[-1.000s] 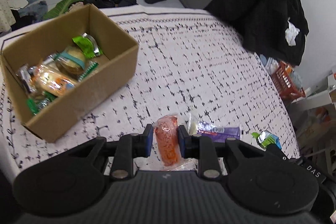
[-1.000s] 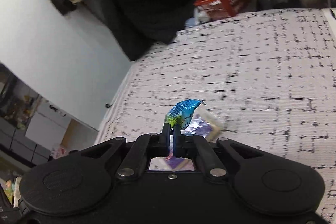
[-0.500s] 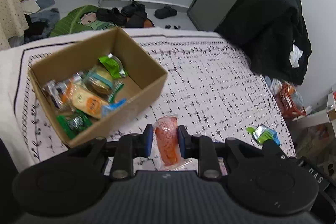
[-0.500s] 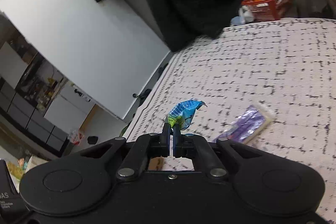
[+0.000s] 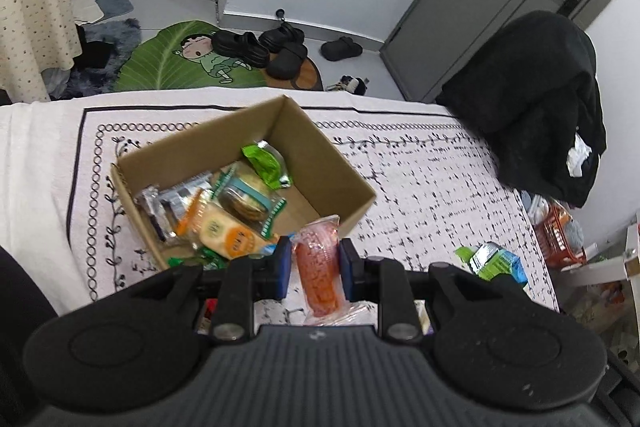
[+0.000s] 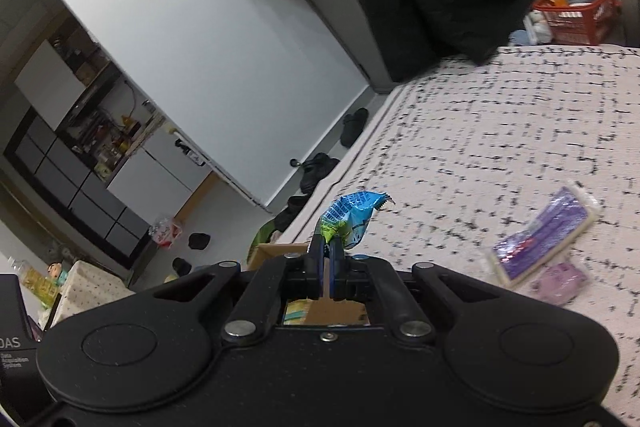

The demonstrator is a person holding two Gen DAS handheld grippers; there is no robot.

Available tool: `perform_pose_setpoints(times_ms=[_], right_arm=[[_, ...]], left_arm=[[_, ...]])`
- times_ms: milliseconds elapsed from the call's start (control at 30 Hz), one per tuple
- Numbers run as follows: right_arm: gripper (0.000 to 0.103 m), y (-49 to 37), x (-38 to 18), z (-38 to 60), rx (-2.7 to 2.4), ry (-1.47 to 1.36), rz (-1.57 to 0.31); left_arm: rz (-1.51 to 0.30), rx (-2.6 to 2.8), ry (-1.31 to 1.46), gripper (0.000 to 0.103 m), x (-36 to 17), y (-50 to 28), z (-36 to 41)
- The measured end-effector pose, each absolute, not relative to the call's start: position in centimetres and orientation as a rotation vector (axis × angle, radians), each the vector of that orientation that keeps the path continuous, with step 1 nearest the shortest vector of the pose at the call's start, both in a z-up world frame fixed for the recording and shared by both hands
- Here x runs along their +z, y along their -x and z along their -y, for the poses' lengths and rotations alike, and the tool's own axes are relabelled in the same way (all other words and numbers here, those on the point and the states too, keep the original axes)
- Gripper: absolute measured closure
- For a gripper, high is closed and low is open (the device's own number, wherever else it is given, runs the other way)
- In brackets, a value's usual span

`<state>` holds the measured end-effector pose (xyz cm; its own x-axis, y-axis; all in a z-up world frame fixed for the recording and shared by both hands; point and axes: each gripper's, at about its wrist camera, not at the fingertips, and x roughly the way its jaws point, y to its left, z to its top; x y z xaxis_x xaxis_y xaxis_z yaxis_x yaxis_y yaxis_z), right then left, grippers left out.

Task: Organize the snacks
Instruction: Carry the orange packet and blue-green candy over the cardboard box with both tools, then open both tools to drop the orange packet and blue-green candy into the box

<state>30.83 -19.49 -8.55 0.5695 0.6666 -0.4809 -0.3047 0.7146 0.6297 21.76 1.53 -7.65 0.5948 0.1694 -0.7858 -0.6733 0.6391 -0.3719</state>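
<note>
The left gripper (image 5: 313, 269) pinches an orange snack packet (image 5: 319, 269) between its fingers, near the cardboard box (image 5: 320, 163). The right gripper (image 6: 327, 254) fingers are pressed together on a blue-green packet (image 6: 350, 217); purple packets (image 6: 546, 241) lie right on the bed.

Patterned bedspread (image 5: 420, 187) — cardboard box (image 5: 332, 163), purple packets (image 6: 544, 243)

Left gripper (image 5: 313, 269) angled steeply down, right gripper (image 6: 329, 251) apparently shallower, both jaws clamped.
</note>
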Motion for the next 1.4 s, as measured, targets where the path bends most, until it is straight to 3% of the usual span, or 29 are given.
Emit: perform_pose_setpoints(times_ms=[1033, 1267, 1400], right_arm=[[0.1, -29.8, -10.2, 9.3, 0.662, -0.394, -0.82], [0.082, -30.6, -10.6, 9.5, 0.612, -0.407, -0.857], [0.081, -31.3, -10.5, 10.8, 0.573, -0.436, -0.865]], left_arm=[[-0.803, 0.565, 0.862, 0.079, -10.5, -21.4, -13.5], [-0.826, 0.541, 0.855, 0.079, -10.8, -23.0, -13.5], [-0.838, 0.519, 0.846, 0.079, -10.8, -24.3, -13.0]])
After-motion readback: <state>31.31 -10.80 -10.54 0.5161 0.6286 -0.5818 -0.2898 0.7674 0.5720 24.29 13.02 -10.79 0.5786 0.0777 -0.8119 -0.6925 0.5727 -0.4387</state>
